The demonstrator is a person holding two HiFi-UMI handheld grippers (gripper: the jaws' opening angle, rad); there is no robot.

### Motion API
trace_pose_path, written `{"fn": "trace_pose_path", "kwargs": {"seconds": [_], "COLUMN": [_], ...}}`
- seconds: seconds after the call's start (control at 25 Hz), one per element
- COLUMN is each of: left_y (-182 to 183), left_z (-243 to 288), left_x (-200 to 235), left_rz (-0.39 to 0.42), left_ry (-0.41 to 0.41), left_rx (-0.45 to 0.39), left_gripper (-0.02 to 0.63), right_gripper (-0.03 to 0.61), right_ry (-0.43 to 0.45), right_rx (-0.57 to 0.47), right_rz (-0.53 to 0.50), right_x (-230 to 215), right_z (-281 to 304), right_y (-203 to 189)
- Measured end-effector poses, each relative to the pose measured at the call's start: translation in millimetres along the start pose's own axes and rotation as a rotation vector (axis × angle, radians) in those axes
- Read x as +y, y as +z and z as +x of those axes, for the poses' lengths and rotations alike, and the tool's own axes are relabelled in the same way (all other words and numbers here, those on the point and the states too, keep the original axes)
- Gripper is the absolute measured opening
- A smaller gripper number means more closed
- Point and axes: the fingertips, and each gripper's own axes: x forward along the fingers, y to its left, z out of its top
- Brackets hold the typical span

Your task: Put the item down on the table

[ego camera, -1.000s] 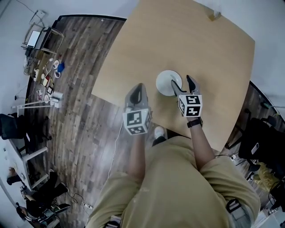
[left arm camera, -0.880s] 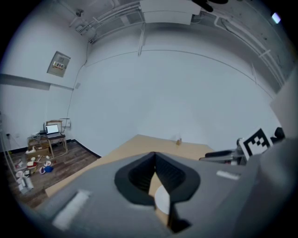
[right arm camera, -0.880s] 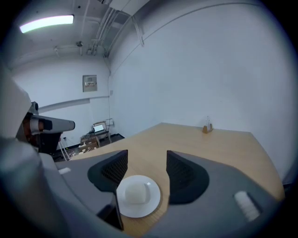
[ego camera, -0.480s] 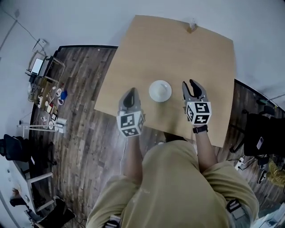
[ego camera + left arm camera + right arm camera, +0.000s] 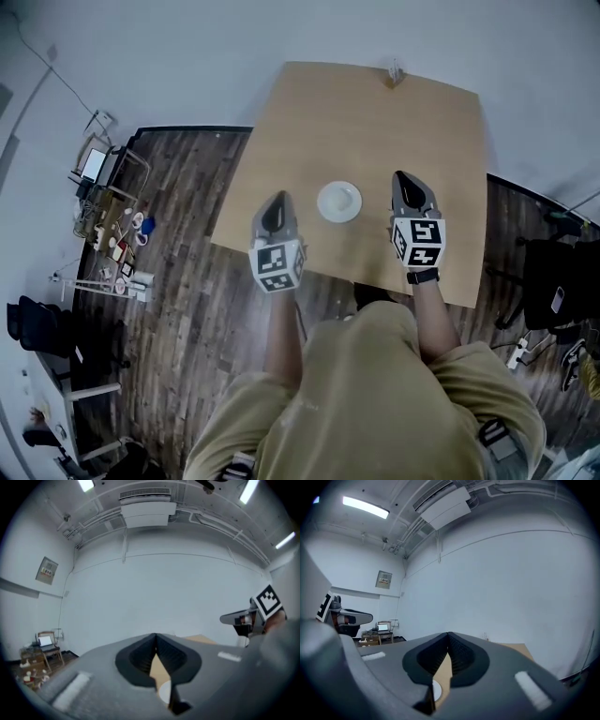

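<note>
The white dish [image 5: 338,201], a plate or a shallow bowl, hard to say from up here, sits flat on the table [image 5: 412,122], a little in from the middle of the near edge, so the set-down looks done. The left gripper [image 5: 275,204] hangs toward the near-left corner and the right gripper [image 5: 407,180] toward the right edge. Both have their tongs pinched together on nothing, and both are clear of the dish. The danger now, as I read it, is a careless sweep: either gripper crossing low could clip the rim and skate the dish toward the near edge, because that pale wood top looks smooth and bare. A small object [image 5: 395,72] stands at the far edge. Around it are a dark plank floor [image 5: 178,244], plain white walls, and a cluttered stand with a laptop [image 5: 93,164] off to the left.
</note>
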Motion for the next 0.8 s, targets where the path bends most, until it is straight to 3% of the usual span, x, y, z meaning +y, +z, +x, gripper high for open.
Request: {"fn": "trace_pose_path", "kwargs": {"seconds": [0.08,0.16,0.44,0.8], "left_y": [6.1,13.1,24.0,15.8], "left_z": [-7.0,-11.8,-22.3,-8.8], "left_x": [-3.8,-8.9,-13.5,-10.8], "left_rz": [0.066,0.082,0.021,0.004], "left_ry": [0.006,0.000,-0.016,-0.019], "left_rx": [-0.020,-0.041,-0.070,-0.060], "left_gripper": [0.002,0.002,0.002,0.002], "right_gripper": [0.008,0.008,0.008,0.008], "right_ry": [-0.009,-0.009,0.017,0.045], "right_rx": [-0.022,-0.042,-0.079,-0.057], "right_rz": [0.000,0.003,0.006,0.001], "right_x": [1.3,2.6,16.5,25.3], "right_z": [-7.7,-13.7,-23.7,-3.8], "right_y": [8.1,15.1,31.2,20.2]}}
